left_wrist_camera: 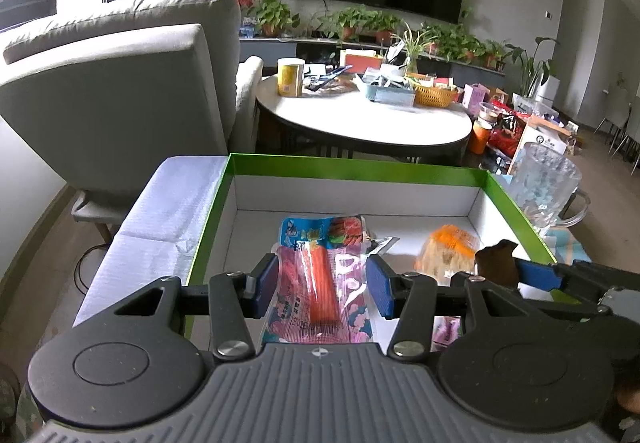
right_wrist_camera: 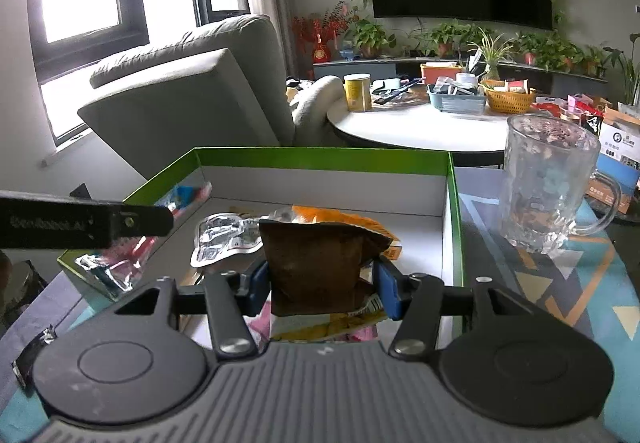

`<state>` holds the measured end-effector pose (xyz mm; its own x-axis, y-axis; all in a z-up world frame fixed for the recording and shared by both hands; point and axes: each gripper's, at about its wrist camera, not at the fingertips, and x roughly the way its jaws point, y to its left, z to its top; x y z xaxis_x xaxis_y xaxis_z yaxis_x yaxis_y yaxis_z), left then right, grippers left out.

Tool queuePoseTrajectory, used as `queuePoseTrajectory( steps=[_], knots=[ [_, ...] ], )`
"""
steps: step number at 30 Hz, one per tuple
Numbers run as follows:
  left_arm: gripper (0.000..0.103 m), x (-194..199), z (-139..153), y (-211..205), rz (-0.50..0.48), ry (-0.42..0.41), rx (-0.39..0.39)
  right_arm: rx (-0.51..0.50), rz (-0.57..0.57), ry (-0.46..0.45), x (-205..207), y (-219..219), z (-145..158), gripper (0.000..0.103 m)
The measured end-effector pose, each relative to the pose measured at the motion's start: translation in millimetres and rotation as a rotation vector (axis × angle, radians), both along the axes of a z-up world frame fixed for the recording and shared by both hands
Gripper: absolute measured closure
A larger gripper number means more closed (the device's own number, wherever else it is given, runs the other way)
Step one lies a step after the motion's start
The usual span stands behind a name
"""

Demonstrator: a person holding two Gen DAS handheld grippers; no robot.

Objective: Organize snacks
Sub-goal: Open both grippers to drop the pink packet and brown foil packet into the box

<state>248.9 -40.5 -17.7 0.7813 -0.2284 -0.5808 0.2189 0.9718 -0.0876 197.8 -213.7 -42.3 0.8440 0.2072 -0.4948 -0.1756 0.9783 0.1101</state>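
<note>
**Two packets over the green box, both about to go in**

I am working over the table (right_wrist_camera: 560, 303), where the green-rimmed box (left_wrist_camera: 360, 167) is standing open with its white floor mostly bare toward the far wall. A glass mug (right_wrist_camera: 548, 187) is standing just beside the box's right wall, outside it.

In my left gripper (left_wrist_camera: 322, 285) I am holding the pink sausage packet (left_wrist_camera: 320, 283), the blue pads pressing its sides. Its long axis is running straight away from me, toward the far wall, and it is hanging over the left half of the box, above the near edge. A blue-topped packet (left_wrist_camera: 320, 231) is lying just beyond it on the floor of the box.

In my right gripper (right_wrist_camera: 322, 285) I am clamping the brown packet (right_wrist_camera: 320, 267), which is standing upright between the pads over the near right part of the box. Beneath and behind it an orange packet (right_wrist_camera: 348, 221) and a silver foil packet (right_wrist_camera: 224, 239) are already lying inside.

The two grippers are close side by side, so I judge the crowding between them matters more than the box walls. Open floor is lying forward of both loads, and the mug is the one thing my right side should be staying clear of.
</note>
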Motion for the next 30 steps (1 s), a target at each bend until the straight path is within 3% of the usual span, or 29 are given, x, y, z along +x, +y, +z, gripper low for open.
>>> queuePoseTrajectory(
  steps=[13,19,30],
  knots=[
    [0.051,4,-3,12,0.045,0.057,-0.013,-0.037,0.010,-0.012,0,6,-2,0.055],
    [0.049,-14,2,21,0.048,0.048,-0.012,-0.055,0.012,-0.014,-14,9,-3,0.055],
    [0.049,-53,9,38,0.057,0.040,-0.019,0.005,-0.033,-0.031,-40,0,6,0.055]
  ],
)
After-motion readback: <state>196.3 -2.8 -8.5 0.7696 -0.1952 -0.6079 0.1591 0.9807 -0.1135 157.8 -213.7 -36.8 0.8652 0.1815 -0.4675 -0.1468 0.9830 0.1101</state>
